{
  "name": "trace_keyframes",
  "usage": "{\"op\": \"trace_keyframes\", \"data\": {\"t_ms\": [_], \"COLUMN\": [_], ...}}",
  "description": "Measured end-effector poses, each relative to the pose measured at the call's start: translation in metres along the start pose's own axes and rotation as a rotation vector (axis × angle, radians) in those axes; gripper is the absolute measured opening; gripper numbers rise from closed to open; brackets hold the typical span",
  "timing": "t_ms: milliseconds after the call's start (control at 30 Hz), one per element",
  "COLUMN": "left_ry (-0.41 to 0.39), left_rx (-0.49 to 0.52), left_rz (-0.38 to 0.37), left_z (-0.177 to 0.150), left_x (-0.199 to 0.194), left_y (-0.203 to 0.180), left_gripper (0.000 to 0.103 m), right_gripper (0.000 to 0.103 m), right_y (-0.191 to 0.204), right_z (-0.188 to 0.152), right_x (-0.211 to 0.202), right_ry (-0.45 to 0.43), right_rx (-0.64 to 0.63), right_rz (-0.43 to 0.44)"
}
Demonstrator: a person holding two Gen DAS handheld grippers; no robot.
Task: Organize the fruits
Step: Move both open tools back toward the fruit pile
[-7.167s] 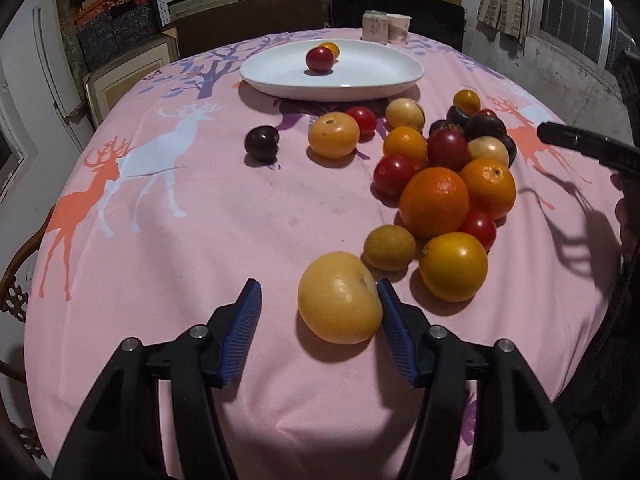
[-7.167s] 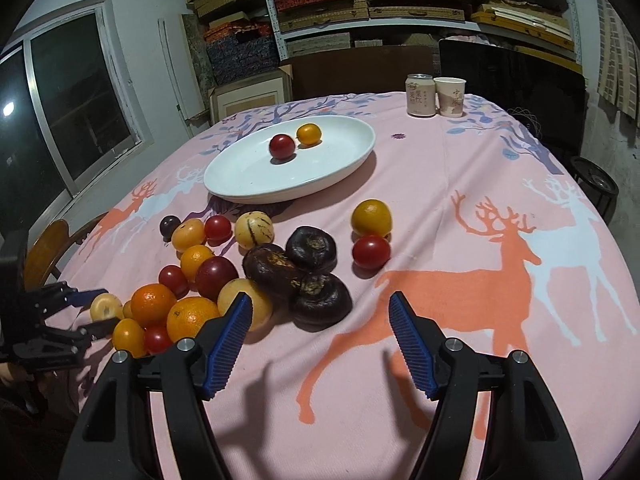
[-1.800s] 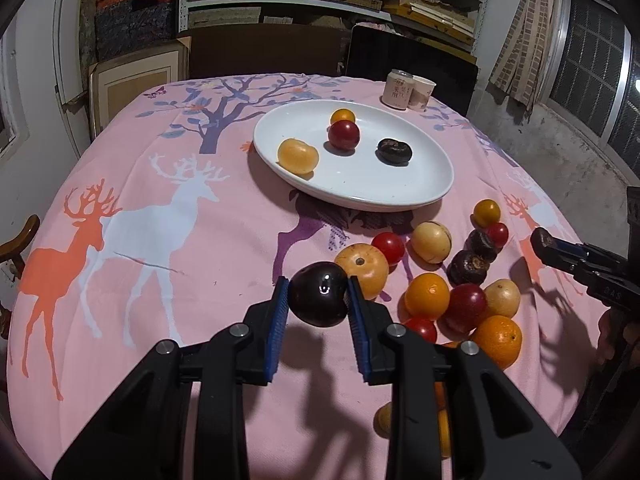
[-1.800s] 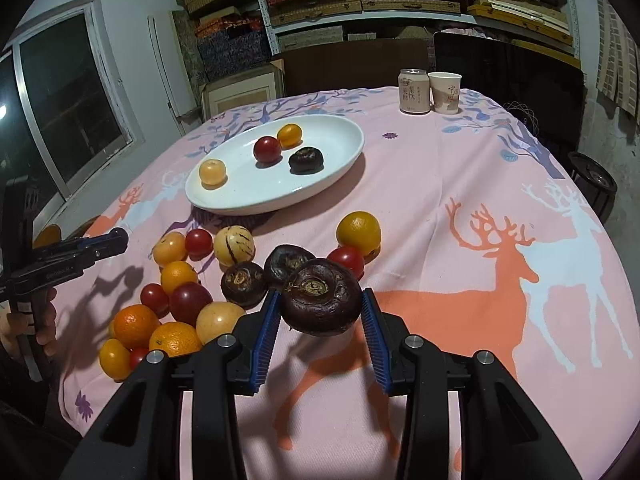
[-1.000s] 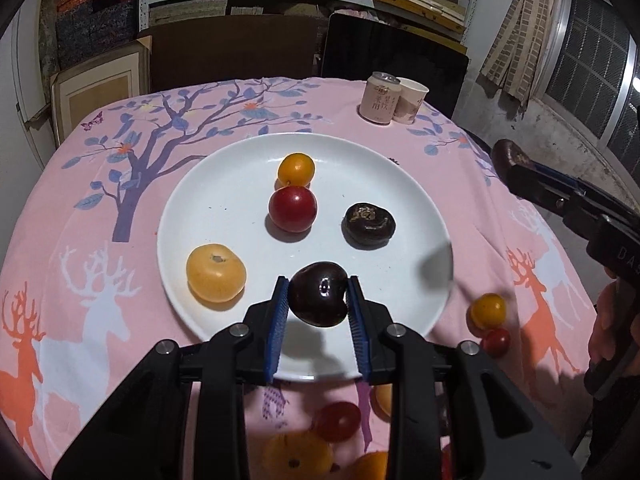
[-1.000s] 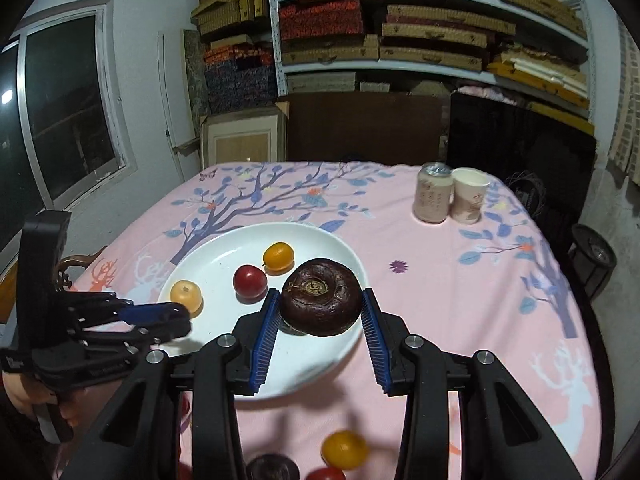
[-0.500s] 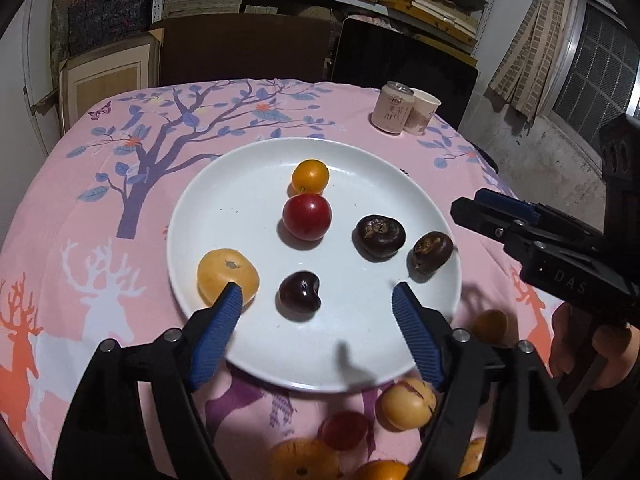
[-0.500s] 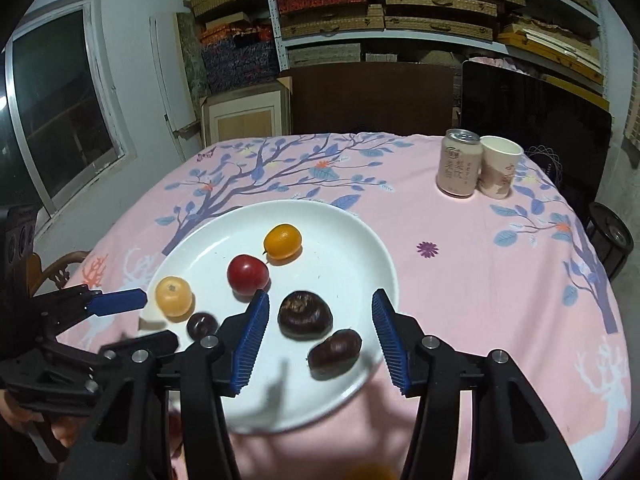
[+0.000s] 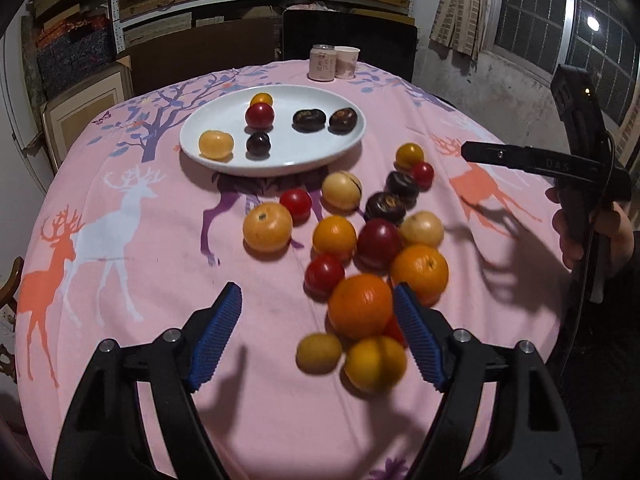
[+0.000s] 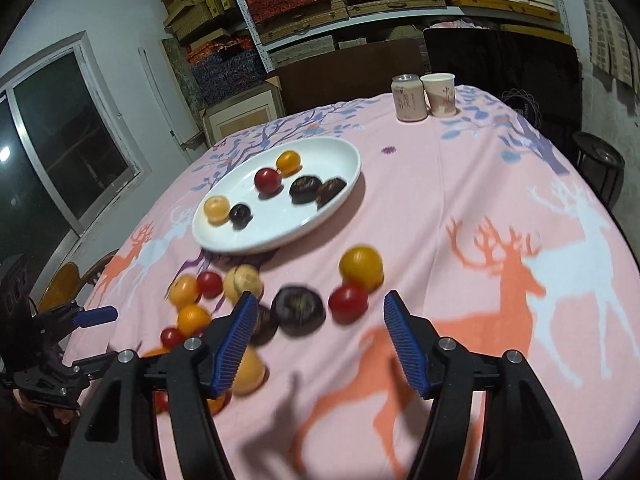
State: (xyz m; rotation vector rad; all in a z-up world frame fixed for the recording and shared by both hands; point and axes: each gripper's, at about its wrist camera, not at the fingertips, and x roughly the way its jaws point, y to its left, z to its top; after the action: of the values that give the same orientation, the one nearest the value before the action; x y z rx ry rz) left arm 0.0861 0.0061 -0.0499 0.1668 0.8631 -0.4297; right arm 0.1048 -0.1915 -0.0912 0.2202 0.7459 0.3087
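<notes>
Fruits [image 9: 360,248] lay loose near the plate [image 9: 320,156]; only the left wrist view showed a big orange [image 9: 360,306] just ahead of the empty, wide-open left gripper [image 9: 318,334], while the right gripper [image 10: 316,338] was opening, empty

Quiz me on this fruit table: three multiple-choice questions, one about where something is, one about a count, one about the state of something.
1. Where do the can and paper cup stand?
A. on the plate
B. on the cloth beyond the plate
C. among the loose fruit

2. How many fruits lie on the white plate?
A. three
B. six
C. nine

3. What is between the left hand-held gripper's fingers?
A. nothing gripped
B. a clamped orange
C. a clamped cup

Answers: 1 B, they stand side by side at the far edge. 2 B, six fruits are countable on it. 3 A, the fingers stand wide apart, pressing nothing.
</notes>
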Motion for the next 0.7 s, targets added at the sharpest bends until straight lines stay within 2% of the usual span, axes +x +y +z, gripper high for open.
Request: {"op": "trace_keyframes", "data": {"t_ms": [100,133,167,233,367,500,633,700], "left_ry": [-0.001,-0.003,0.003,0.019,0.007,0.024,0.000,-0.001], "left_rx": [0.016,0.028,0.041,0.070,0.093,0.024,0.037,0.019], "left_rz": [0.034,0.037,0.031,0.015,0.070,0.073,0.088,0.075], "left_z": [-0.021,-0.025,-0.028,-0.035,-0.043,-0.044,-0.048,-0.049], "left_x": [-0.008,-0.009,-0.008,-0.005,0.005,0.018,0.019,0.017], "left_y": [-0.015,-0.022,-0.028,-0.041,-0.052,-0.041,-0.049,-0.046], "left_gripper": [0.074,0.064,0.051,0.045,0.044,0.044,0.045,0.036], "right_gripper": [0.067,0.067,0.067,0.067,0.067,0.067,0.067,0.067], "right_y": [0.005,0.007,0.007,0.008,0.009,0.008,0.004,0.003], "right_z": [-0.019,-0.024,-0.028,-0.033,-0.038,-0.041,-0.043,-0.044], "right_x": [-0.004,-0.005,-0.006,-0.007,-0.016,-0.023,-0.024,-0.023], "right_ry": [0.010,0.014,0.017,0.024,0.017,0.005,0.005,0.010], "right_rx": [-0.023,-0.028,-0.028,-0.021,-0.023,-0.029,-0.019,-0.017], "right_rz": [-0.001,-0.002,-0.002,-0.001,-0.003,-0.008,-0.014,-0.016]}}
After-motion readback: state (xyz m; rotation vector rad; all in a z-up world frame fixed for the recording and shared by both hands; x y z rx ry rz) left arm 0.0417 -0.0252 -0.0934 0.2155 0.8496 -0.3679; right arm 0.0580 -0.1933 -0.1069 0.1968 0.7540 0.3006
